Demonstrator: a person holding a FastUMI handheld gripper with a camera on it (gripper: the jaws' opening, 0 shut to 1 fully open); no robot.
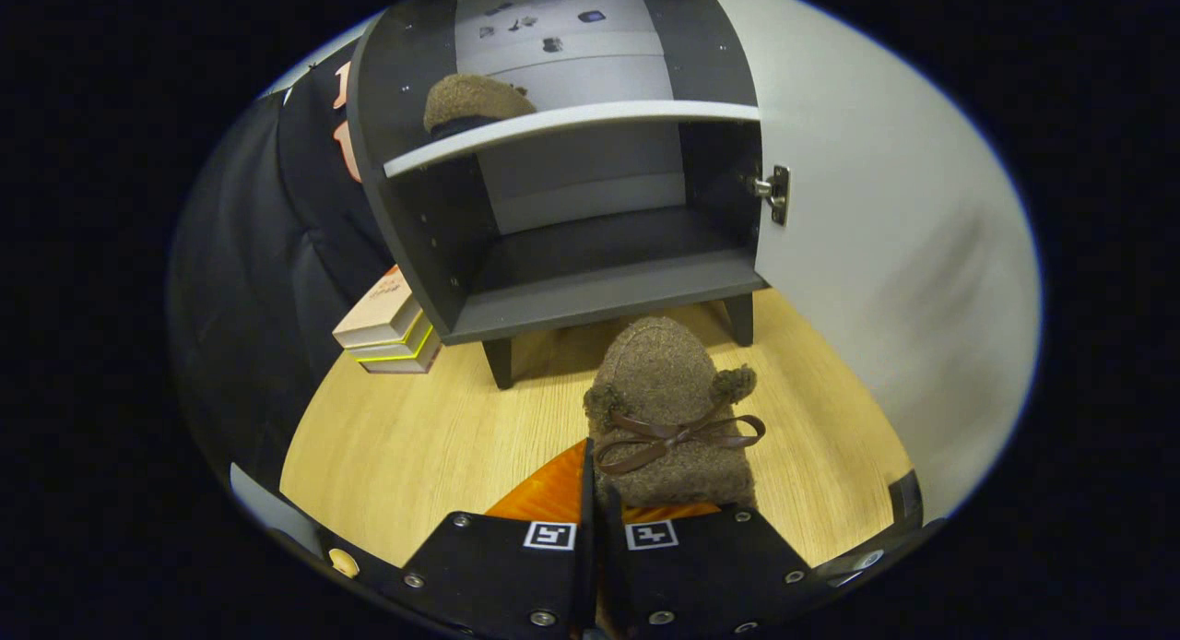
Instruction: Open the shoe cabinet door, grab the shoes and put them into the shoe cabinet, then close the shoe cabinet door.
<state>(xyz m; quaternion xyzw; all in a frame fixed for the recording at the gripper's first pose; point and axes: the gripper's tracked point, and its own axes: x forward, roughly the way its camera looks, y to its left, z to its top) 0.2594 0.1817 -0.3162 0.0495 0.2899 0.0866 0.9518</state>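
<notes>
A light wood floor [415, 446] is seen, w/ a black cloth wall at the left. The shoe cabinet [553, 207], dark w/ pale shelf, is stood on the floor, its white door [885, 253] swung open to the right. 2 brown fuzzy shoes are counted: 1 is set on the upper shelf [475, 100], 1 w/ a bow [671, 409] is gripped at the heel by the gripper [597, 520], fingers nearly together, in front of the cabinet. 3 books [387, 331] are stacked beside the cabinet's left.
</notes>
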